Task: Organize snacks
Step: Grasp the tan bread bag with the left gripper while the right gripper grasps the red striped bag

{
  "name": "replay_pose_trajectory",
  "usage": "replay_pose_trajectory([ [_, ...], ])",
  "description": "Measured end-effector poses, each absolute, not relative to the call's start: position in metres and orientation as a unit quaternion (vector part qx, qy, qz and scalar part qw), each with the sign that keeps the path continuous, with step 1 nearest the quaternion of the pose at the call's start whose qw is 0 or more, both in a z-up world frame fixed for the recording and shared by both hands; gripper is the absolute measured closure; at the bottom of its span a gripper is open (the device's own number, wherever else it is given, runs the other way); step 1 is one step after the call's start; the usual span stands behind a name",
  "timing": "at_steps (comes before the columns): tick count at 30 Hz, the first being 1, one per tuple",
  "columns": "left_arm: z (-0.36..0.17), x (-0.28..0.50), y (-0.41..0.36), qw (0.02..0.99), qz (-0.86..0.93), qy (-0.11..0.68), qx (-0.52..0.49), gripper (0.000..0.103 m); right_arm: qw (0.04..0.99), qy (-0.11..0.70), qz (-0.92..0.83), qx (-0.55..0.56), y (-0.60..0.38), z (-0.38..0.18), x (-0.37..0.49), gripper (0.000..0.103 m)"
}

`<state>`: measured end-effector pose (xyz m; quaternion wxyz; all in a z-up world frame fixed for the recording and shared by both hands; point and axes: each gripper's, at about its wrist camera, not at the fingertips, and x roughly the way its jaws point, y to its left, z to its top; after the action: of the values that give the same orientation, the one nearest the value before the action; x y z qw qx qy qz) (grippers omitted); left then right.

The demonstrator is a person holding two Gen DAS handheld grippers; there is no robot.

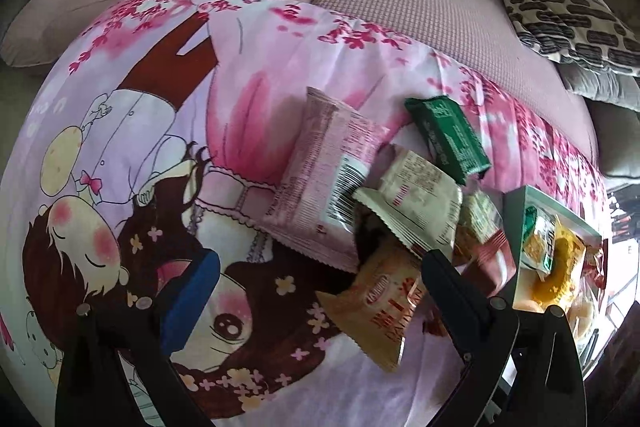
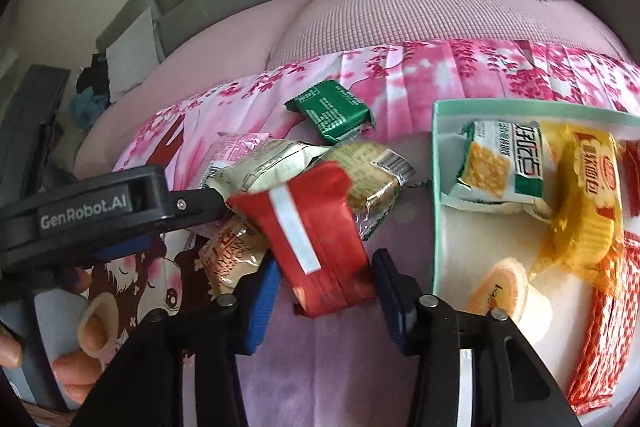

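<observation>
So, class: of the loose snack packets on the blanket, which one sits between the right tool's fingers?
The red packet with the white stripe; the right tool grips it, while the green packet lies apart.

Red snack pack (image 2: pixel 316 231) tilted on pile; green pack (image 2: pixel 332 111) apart.

Open pink cartoon cloth (image 1: pixel 120 155) fills the left of the left-wrist frame — free passage; snack pile (image 1: pixel 380 195) and filled tray (image 1: pixel 516 227) block the right.
</observation>
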<state>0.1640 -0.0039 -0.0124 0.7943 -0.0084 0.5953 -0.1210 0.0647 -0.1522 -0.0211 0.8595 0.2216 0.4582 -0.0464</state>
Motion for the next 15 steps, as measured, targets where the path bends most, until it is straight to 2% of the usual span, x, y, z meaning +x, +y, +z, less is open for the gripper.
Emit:
replay_pose_trajectory([
  [12,-0.007,0.147,-0.030,0.795,-0.167,0.582,0.013,0.005,0.859,0.450,-0.054,0.237,-0.160,-0.013,0.042,0.061],
  [13,-0.008,0.145,-0.033,0.795,-0.171,0.582,0.018,0.007,0.858,0.452,-0.055,0.238,-0.160,-0.013,0.039,0.061],
  [14,-0.009,0.144,-0.035,0.794,-0.174,0.583,0.022,0.017,0.856,0.455,-0.059,0.239,-0.160,-0.013,0.036,0.061],
  [15,-0.010,0.143,-0.037,0.792,-0.177,0.584,0.025,0.021,0.854,0.458,-0.061,0.241,-0.159,-0.012,0.033,0.061],
])
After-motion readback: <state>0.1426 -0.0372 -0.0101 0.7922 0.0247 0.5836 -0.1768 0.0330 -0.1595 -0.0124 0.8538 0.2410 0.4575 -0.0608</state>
